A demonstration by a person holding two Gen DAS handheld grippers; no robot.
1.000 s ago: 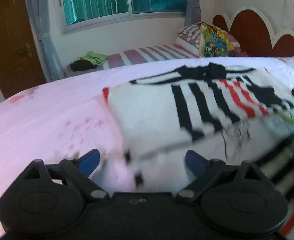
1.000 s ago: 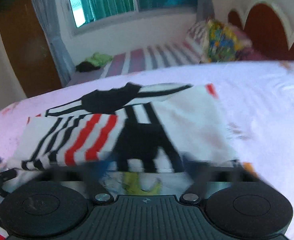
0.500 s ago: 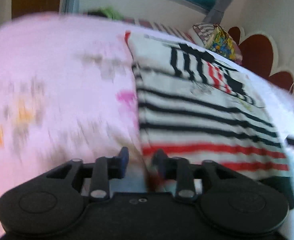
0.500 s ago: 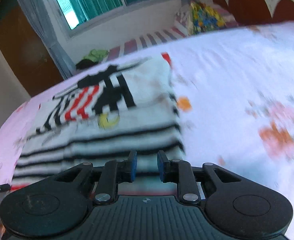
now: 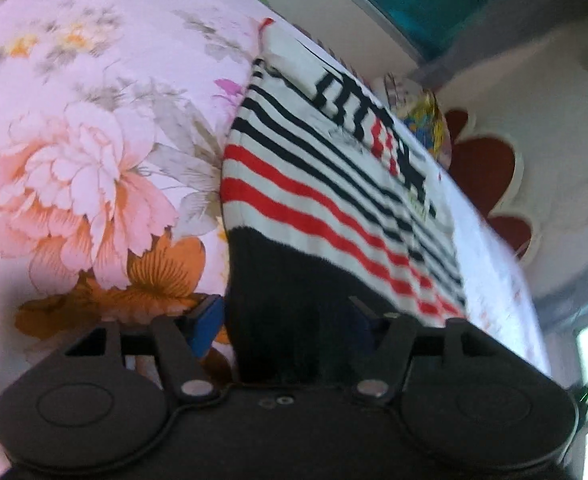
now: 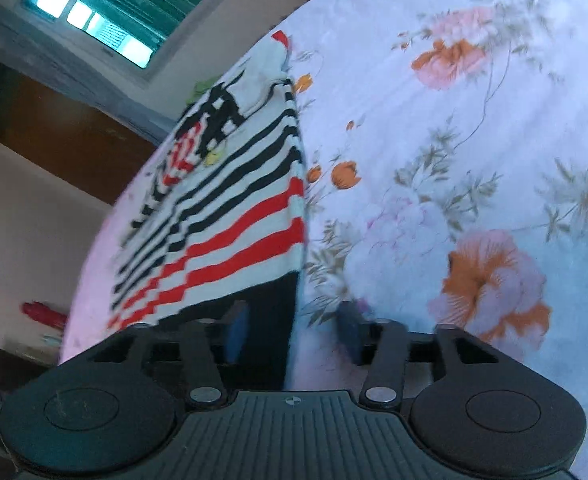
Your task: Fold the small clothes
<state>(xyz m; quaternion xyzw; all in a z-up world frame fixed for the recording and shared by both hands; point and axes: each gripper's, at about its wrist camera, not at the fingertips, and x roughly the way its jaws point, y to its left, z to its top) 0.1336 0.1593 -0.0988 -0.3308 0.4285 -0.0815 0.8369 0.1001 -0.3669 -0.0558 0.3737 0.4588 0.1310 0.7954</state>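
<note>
Both tilted grippers, left (image 5: 285, 320) and right (image 6: 294, 328), are opening (pads apart) astride the sweater's (image 5: 334, 184) black hem.

shirt (image 5: 326, 184) | white knit, black and red stripes, solid black hem band | partly folded, top layers turned over lower body | flat on floral bed sheet (image 5: 73, 128) | hem edge nearest both cameras

Shirt's (image 5: 334, 184) far print blurred; black hem (image 5: 294, 300) hides one left finger.
</note>
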